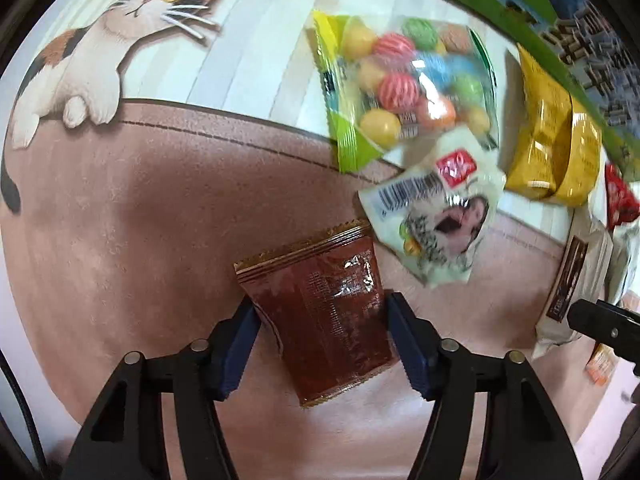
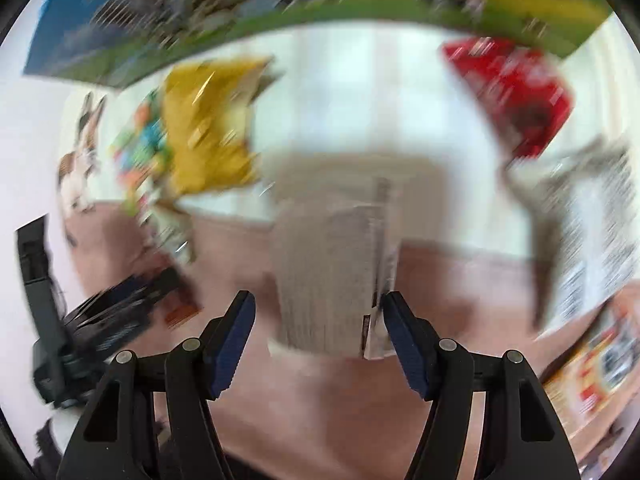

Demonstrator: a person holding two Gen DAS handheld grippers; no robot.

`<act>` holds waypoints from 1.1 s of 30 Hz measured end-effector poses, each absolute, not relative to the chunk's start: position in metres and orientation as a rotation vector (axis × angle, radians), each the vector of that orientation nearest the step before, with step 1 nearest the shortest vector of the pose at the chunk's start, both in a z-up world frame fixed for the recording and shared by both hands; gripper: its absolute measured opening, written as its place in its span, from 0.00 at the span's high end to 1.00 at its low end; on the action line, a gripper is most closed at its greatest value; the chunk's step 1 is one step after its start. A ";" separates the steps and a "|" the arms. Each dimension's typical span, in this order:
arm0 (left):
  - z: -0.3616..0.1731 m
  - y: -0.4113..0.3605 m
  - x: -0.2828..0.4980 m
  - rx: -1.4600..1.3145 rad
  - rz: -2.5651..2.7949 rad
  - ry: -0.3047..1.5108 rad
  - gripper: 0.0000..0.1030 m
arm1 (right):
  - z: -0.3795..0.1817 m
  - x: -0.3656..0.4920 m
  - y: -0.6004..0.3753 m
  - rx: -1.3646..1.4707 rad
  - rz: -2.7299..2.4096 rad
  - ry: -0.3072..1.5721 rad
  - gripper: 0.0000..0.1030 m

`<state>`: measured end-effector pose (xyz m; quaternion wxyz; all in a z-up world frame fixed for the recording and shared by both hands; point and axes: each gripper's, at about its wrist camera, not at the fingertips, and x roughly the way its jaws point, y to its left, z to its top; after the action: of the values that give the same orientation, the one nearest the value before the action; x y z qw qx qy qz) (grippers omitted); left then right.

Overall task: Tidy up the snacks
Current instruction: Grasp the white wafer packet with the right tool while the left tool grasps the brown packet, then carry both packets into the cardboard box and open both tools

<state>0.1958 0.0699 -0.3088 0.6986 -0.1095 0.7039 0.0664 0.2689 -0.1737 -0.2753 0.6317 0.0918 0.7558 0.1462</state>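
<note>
My left gripper (image 1: 320,308) has its jaws on both sides of a dark red-brown snack packet (image 1: 324,312) lying on the brown part of the mat; the pads look to touch its edges. A bag of coloured candy balls (image 1: 404,88), a white packet with a barcode (image 1: 436,208) and yellow packets (image 1: 556,140) lie beyond it. In the blurred right wrist view my right gripper (image 2: 318,310) is open around a whitish printed packet (image 2: 332,280); its right pad is close to the packet's edge. The right gripper's tip also shows in the left wrist view (image 1: 600,320).
A cat-print mat (image 1: 120,40) covers the table. A large green and blue box (image 1: 560,20) stands at the back. A red packet (image 2: 516,92), a white printed bag (image 2: 592,240) and an orange pack (image 2: 592,368) lie at the right.
</note>
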 end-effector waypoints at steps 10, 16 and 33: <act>-0.311 0.084 0.183 -0.476 0.195 1.569 0.47 | -0.292 0.259 -0.163 0.094 0.187 1.646 0.38; -0.311 0.029 0.189 -0.201 0.042 1.600 0.47 | -0.293 0.233 -0.165 0.017 0.258 1.689 0.38; -0.334 -0.008 0.186 -0.354 0.001 1.722 0.47 | -0.303 0.230 -0.181 0.079 0.230 1.737 0.40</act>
<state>0.1860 -0.0085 -0.3344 0.6379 -0.1549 0.7543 0.0004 0.2297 -0.1806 -0.3027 0.6396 0.0346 0.7613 0.1008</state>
